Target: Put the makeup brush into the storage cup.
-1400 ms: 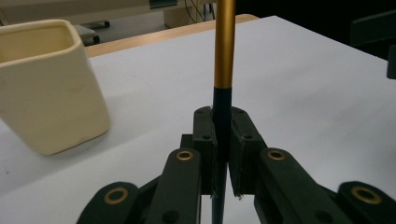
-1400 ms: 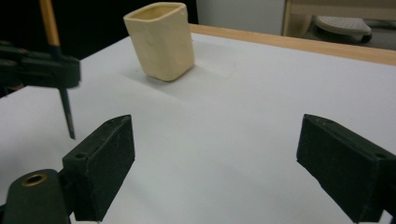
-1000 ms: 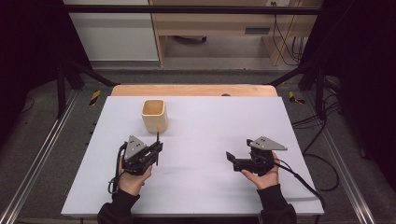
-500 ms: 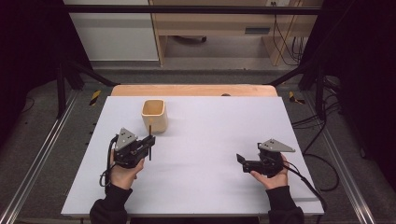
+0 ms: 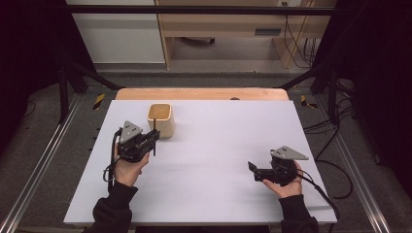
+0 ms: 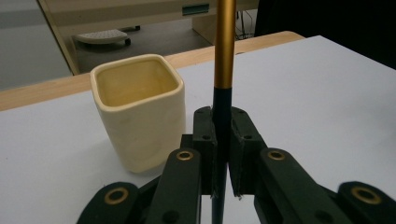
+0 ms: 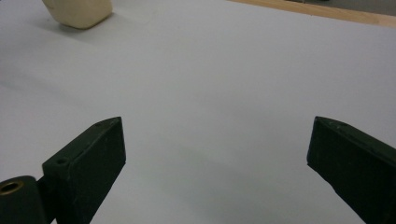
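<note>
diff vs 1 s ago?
The left gripper, shut on the pen, moved left and toward the cup; the pen is now held upright beside it. The right gripper drew back toward the right near edge of the table, jaws open and empty. The cup stayed put.

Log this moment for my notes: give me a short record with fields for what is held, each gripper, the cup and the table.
held thing: pen, dark lower part and gold upper part, upright
left gripper: shut on the pen, beside the cup
right gripper: open, nothing between its jaws, over bare table
cup: cream, squarish, upright, looks empty, pen not yet inside
table: white top, wooden edge at the far side
</note>
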Tool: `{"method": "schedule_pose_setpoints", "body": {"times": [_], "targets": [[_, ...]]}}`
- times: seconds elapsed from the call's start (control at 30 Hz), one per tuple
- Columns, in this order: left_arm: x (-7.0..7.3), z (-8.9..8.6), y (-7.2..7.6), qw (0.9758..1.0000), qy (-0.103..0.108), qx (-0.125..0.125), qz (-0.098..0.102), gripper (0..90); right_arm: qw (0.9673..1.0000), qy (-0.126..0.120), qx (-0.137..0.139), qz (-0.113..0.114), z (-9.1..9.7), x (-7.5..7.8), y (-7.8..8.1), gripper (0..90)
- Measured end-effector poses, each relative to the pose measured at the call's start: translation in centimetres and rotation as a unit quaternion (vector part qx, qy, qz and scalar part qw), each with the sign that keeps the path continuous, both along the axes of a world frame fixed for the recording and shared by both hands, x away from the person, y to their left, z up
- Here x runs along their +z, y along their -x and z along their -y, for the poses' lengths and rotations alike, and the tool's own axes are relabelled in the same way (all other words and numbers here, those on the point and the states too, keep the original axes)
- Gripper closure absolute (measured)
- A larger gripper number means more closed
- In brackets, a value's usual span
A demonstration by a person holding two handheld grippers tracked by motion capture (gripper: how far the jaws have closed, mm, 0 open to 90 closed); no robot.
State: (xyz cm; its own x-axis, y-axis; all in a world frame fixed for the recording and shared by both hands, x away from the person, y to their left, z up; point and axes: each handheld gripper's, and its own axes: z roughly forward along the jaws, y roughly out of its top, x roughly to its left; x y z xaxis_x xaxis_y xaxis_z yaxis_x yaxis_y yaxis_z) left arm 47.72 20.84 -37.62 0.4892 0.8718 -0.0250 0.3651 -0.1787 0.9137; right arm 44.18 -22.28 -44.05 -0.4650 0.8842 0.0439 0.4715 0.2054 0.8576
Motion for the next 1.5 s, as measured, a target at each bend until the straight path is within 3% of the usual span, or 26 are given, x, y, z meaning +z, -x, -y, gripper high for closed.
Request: {"method": "schedule_pose_setpoints", "body": {"times": [0.17,0.9,1.5], "targets": [[0.7,0.0,-0.9,1.0000,-0.006,0.003,0.005,82.0,1.0000,-0.001,0.001,0.002,0.0,0.0,0.0,4.3],[3.1,0.0,-3.3,0.9996,0.010,0.014,0.023,82.0,1.0000,0.000,-0.008,0.001,0.3,0.1,0.0,2.5],[4.5,0.2,-5.0,0.9993,0.001,0.018,0.034,82.0,0.9999,0.003,-0.011,-0.006,0.2,-0.2,-0.2,1.7]]}}
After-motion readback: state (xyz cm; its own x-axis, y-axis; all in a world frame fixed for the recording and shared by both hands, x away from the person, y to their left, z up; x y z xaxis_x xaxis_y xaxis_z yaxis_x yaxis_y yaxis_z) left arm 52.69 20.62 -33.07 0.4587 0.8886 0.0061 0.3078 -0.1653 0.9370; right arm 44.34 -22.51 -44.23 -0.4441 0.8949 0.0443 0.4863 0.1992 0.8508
